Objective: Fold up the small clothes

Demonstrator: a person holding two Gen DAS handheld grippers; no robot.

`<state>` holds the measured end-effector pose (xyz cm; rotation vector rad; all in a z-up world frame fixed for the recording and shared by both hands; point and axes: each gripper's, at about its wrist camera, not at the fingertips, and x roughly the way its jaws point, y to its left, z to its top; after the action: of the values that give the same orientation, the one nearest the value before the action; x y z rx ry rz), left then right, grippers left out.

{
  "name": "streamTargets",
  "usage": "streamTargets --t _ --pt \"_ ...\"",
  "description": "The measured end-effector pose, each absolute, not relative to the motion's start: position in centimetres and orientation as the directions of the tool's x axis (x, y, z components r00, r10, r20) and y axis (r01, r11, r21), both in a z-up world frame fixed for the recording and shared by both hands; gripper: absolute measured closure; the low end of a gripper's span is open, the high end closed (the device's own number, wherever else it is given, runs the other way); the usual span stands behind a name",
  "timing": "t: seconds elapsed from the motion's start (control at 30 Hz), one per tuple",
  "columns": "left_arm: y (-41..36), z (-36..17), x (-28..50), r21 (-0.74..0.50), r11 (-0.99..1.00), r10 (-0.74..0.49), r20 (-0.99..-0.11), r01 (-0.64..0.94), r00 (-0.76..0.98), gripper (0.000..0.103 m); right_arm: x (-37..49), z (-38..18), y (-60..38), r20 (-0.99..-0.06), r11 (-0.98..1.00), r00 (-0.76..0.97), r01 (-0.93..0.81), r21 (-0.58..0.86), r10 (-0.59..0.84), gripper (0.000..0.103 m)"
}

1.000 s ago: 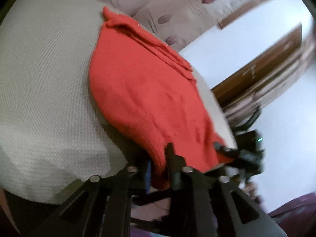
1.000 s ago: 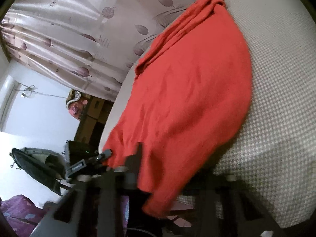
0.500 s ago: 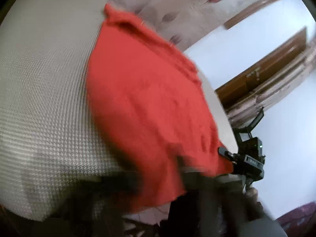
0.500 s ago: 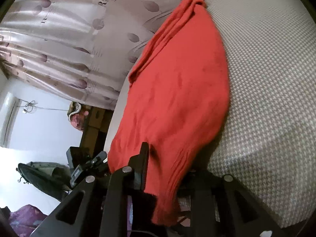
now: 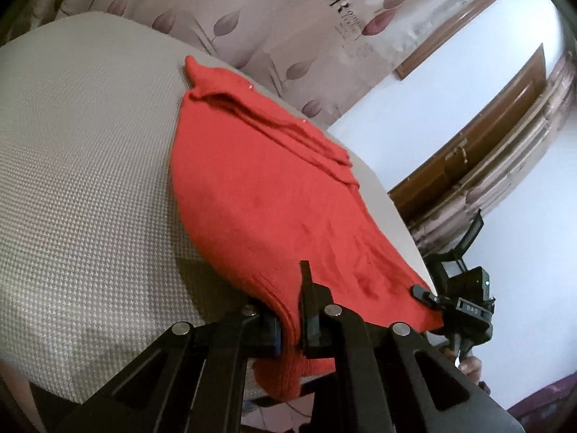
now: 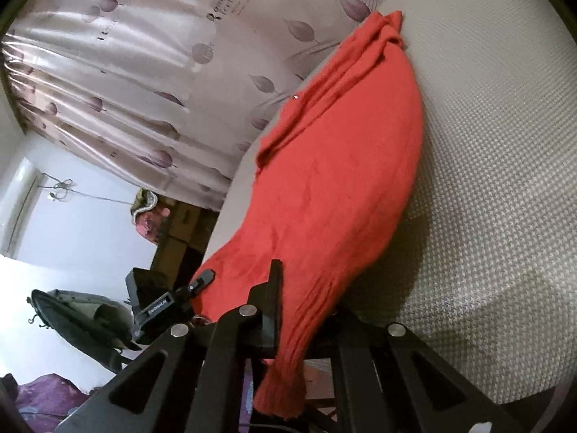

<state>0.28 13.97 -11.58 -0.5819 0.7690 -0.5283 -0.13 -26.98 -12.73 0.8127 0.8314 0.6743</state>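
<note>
A red knitted garment point(image 5: 267, 202) lies stretched across the white textured table point(image 5: 79, 180), its far end bunched near the curtain. My left gripper point(image 5: 290, 310) is shut on one near corner of its hem. My right gripper point(image 6: 299, 310) is shut on the other near corner of the garment point(image 6: 335, 180), whose hem hangs down between the fingers over the table's point(image 6: 497, 187) edge. Each gripper shows in the other's view: the right gripper at the right of the left wrist view point(image 5: 427, 296), the left gripper at the left of the right wrist view point(image 6: 202, 279).
A leaf-patterned curtain point(image 5: 288, 25) hangs behind the table. A wooden door frame point(image 5: 479, 133) and white wall stand at the right of the left wrist view. A dark fan-like object point(image 6: 68, 314) and a purple cloth point(image 6: 39, 393) lie low at the left of the right wrist view.
Both grippers have drawn the near hem of the red garment back toward the table's near edge, pulling it straighter. The cameras tilted up, showing more curtain.
</note>
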Motion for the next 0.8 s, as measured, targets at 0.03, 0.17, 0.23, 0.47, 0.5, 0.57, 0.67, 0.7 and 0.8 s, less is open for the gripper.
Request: streamTargets --t 0.03,0.17,0.23,0.47,0.5,0.57,0.67,0.7,0.8 --pt "14.0 -11.6 0.1 -0.652 0.722 -0.63 -0.483 0.231 0.608 0.096 -0.4 -12.7 -27.0 -0.36 0.514 0.508 -0.2 0.834 0.783 0.098" --pt "14.2 -11.9 -0.8 -0.642 0.727 -0.63 -0.481 0.245 0.609 0.096 -1.1 -12.6 -26.7 -0.353 0.508 0.506 -0.206 0.837 0.787 0.098" --pt "14.4 -12.0 -1.0 -0.647 0.724 -0.631 -0.482 0.239 0.608 0.096 -1.6 -12.6 -27.0 -0.351 0.506 0.508 -0.204 0.838 0.787 0.098" --pt "14.8 -11.9 -2.0 -0.643 0.726 -0.629 -0.48 0.241 0.612 0.096 -2.9 -12.2 -27.3 -0.34 0.497 0.509 -0.212 0.841 0.791 0.098" --pt "14.8 -11.8 -2.1 -0.649 0.72 -0.635 -0.475 0.245 0.609 0.096 -2.9 -12.2 -27.4 -0.338 0.495 0.508 -0.212 0.843 0.792 0.098" --pt "14.7 -11.5 -2.4 -0.646 0.718 -0.641 -0.471 0.257 0.606 0.096 -2.9 -12.0 -27.4 -0.332 0.49 0.51 -0.21 0.846 0.793 0.098" --pt "14.6 -10.6 -3.5 -0.622 0.729 -0.642 -0.475 0.286 0.602 0.096 -3.6 -11.2 -27.4 -0.331 0.492 0.505 -0.225 0.841 0.797 0.098" --pt "14.5 -10.4 -4.0 -0.617 0.729 -0.646 -0.478 0.296 0.596 0.096 -4.0 -11.0 -27.3 -0.328 0.49 0.501 -0.232 0.841 0.801 0.098" --pt "14.4 -9.9 -5.5 -0.603 0.732 -0.653 -0.486 0.318 0.581 0.096 -5.2 -10.3 -27.3 -0.329 0.487 0.493 -0.236 0.841 0.806 0.098"
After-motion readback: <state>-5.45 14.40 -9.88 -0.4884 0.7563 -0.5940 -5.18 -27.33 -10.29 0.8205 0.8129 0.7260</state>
